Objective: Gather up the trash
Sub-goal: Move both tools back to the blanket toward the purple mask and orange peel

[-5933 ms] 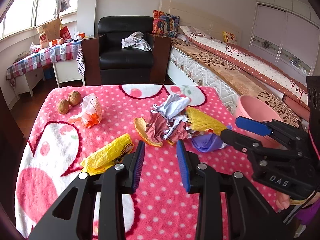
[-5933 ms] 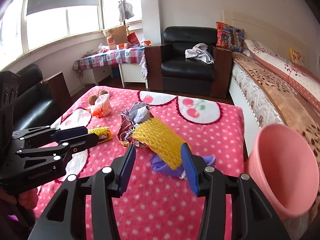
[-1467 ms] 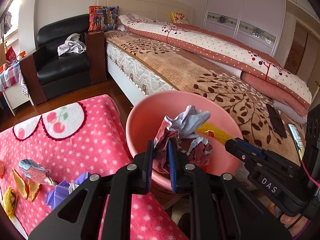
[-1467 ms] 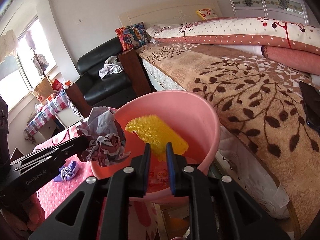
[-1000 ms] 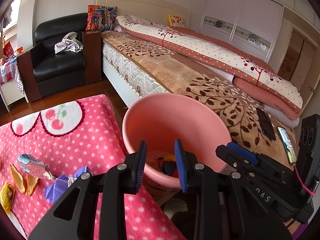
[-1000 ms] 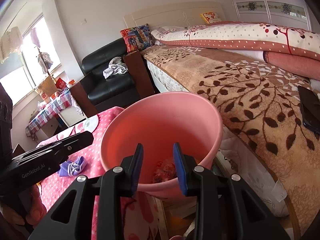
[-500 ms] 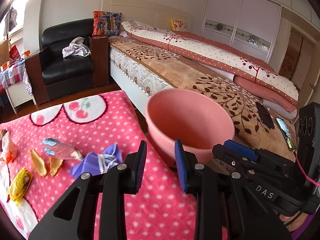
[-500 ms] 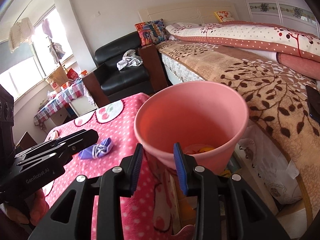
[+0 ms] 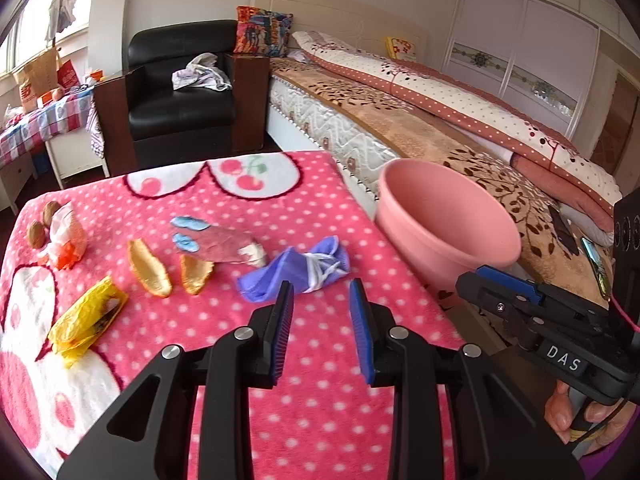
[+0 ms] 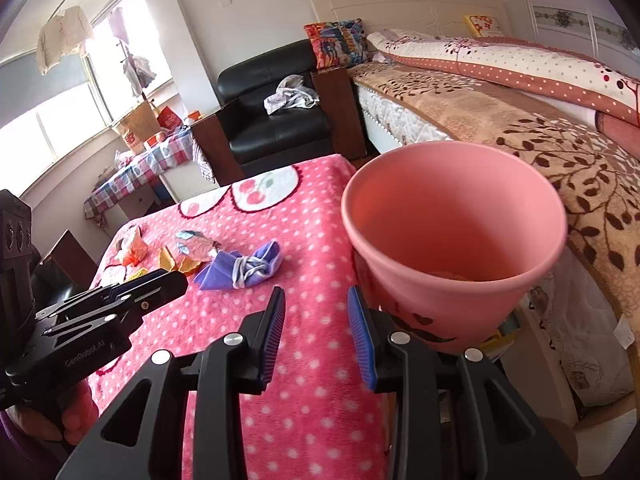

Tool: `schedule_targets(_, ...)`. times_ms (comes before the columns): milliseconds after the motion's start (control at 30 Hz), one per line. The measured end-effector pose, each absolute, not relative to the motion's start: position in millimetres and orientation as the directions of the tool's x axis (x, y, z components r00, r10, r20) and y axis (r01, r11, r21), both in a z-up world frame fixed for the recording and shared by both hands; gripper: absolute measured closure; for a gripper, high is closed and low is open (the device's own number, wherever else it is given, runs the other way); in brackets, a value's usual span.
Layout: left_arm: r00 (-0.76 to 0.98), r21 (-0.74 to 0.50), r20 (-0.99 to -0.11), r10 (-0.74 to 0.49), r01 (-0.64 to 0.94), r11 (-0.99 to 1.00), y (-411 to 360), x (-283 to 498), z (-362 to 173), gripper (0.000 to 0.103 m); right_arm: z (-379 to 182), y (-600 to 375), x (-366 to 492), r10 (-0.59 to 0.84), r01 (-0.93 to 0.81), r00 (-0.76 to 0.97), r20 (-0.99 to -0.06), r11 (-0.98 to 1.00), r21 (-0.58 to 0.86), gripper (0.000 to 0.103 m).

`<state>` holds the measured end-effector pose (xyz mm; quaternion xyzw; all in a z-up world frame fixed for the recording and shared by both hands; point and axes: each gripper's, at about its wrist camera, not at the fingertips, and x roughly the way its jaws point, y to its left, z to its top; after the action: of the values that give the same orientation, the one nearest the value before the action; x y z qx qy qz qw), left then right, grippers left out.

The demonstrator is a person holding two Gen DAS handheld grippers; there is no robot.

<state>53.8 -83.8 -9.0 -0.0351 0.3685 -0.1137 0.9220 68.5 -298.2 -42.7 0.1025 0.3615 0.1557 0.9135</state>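
Observation:
A pink bin stands off the right edge of the table, which wears a pink dotted cloth. Trash lies on the cloth: a purple wad tied with white string, a pink-and-blue wrapper, two orange peels, a yellow bag and a white-and-orange wrapper. My left gripper is open and empty, just short of the purple wad. Open too and empty, my right gripper hovers over the cloth beside the bin's wall.
Two walnuts sit at the cloth's far left. A bed runs behind the bin, with a phone on its cover. A black armchair and a checked side table stand beyond the table.
Both grippers let their trash fall into the bin, opened, and swung left from above the bin back over the cloth. The purple wad now lies just ahead of the left gripper.

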Motion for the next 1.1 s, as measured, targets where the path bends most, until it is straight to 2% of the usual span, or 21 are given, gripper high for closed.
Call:
schedule_targets(333, 0.706, -0.152, -0.692, -0.149, 0.06, 0.987, -31.2, 54.5, -22.2, 0.074, -51.3, -254.6, 82.5, 0.45, -0.291, 0.61, -0.652, 0.893, 0.344, 0.07)
schedule_targets(533, 0.703, -0.169, -0.703, -0.105, -0.022, 0.985, -4.3, 62.6, -27.4, 0.074, -59.6, -223.1, 100.0, 0.525, -0.304, 0.541, -0.657, 0.85, 0.43, 0.058)
schedule_targets(667, 0.694, -0.186, -0.715, -0.085, -0.07, 0.98, 9.8, 69.2, -31.3, 0.074, -70.1, -207.3, 116.8, 0.51, -0.223, 0.521, -0.685, 0.855, 0.468, 0.053)
schedule_targets(867, 0.666, -0.224, -0.741, -0.08, -0.132, 0.966, 23.1, 87.3, -44.0, 0.074, -87.3, -195.0, 143.4, 0.481, -0.073, 0.471, -0.74, 0.857, 0.51, 0.051)
schedule_targets(1100, 0.64, -0.214, -0.767, -0.049, -0.182, 0.96, 28.3, 108.7, -53.7, 0.074, -85.9, -183.3, 158.4, 0.427, -0.056, 0.502, -0.752, 0.884, 0.464, 0.052)
